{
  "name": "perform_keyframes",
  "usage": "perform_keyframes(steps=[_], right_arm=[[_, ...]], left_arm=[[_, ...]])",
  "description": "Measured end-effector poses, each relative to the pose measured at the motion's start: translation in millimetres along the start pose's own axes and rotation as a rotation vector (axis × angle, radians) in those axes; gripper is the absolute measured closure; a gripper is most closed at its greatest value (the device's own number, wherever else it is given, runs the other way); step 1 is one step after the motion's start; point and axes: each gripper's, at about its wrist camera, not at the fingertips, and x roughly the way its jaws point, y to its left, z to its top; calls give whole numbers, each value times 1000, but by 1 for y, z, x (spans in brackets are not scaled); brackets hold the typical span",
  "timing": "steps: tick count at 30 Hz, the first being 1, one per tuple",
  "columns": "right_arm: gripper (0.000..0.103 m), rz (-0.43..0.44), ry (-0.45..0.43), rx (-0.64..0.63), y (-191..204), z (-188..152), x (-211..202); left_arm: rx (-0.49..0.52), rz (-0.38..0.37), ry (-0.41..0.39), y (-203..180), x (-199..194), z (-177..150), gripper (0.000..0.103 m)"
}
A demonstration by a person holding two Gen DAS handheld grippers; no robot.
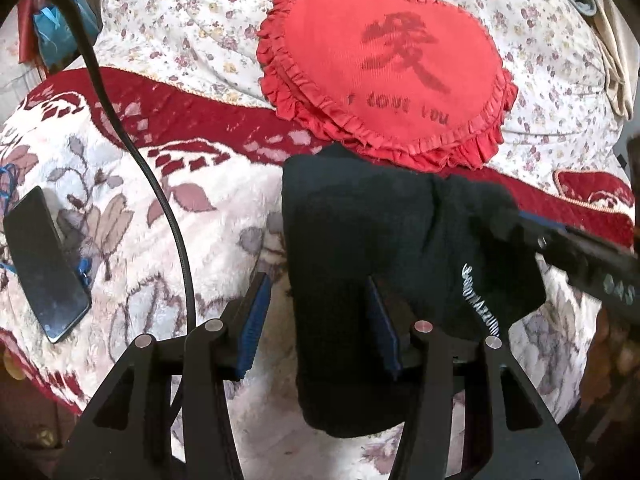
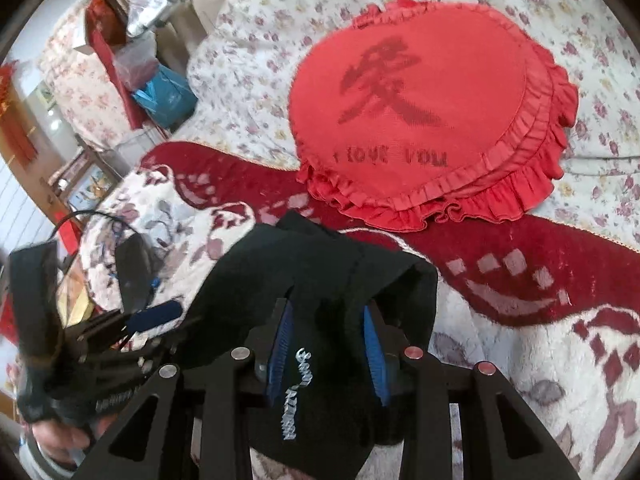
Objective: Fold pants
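The black pants (image 1: 360, 240) lie as a folded bundle on the white and red floral blanket (image 1: 160, 240), with silver lettering (image 1: 478, 300) near one side. My left gripper (image 1: 318, 316) is open. The bundle's left edge sits in its gap, and its right finger rests over the cloth without pinching it. My right gripper (image 1: 528, 224) comes in from the right onto the bundle's far corner. In the right wrist view, the pants (image 2: 320, 272) fill the gap of my right gripper (image 2: 328, 344), and its blue pads (image 2: 280, 344) press the lettered fold. One of the left gripper's pads (image 2: 156, 314) shows at the left.
A red heart-shaped frilled cushion (image 1: 384, 72) lies just beyond the pants on a flowered quilt (image 1: 180, 32). A black phone (image 1: 44, 264) rests on the blanket at the left, beside a black cable (image 1: 160, 200). The bed's edge, a blue bag (image 2: 168, 96) and clutter lie at the far left.
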Motion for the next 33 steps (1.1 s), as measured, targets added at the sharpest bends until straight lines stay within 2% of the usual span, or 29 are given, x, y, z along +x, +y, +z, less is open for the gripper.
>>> perform_keyframes(steps=[2, 4, 5, 7, 9, 13, 14, 16, 18, 21, 24, 27, 30, 33], right_arm=[[69, -47, -1, -17, 1, 2, -2], [68, -86, -26, -9, -1, 3, -11], [66, -114, -49, 1, -3, 5, -18], [55, -155, -91, 12, -5, 8, -30], [54, -118, -121, -1, -3, 11, -40], [54, -14, -71, -90, 19, 13, -25], [56, -13, -53, -112, 24, 12, -16], [67, -42, -8, -139, 27, 9, 4], [68, -65, 41, -125, 21, 5, 25], [68, -76, 63, -79, 5, 3, 48], [68, -68, 66, -71, 5, 6, 44], [68, -60, 56, -104, 16, 2, 21], [67, -44, 56, -135, 26, -11, 3], [65, -58, 101, -162, 32, -38, 1]], left_arm=[[3, 5, -3, 0, 1, -3, 53], [0, 6, -5, 0, 3, -3, 49], [0, 4, -5, 0, 3, -3, 47], [0, -4, 0, -1, 5, -3, 47], [-3, -11, 2, -1, 7, -4, 47], [-18, -19, 3, 0, 9, -5, 47], [-22, -21, 4, 1, 9, -5, 46], [-28, -17, 0, 3, 10, -6, 41], [-35, -15, -1, 5, 13, -5, 37], [-55, -34, 6, 8, 19, -3, 36], [-58, -26, 0, 7, 23, -2, 34], [-64, -24, 1, 8, 19, -3, 34], [-58, -16, -7, 8, 13, -7, 34], [-58, -9, -26, 8, 7, -13, 34]])
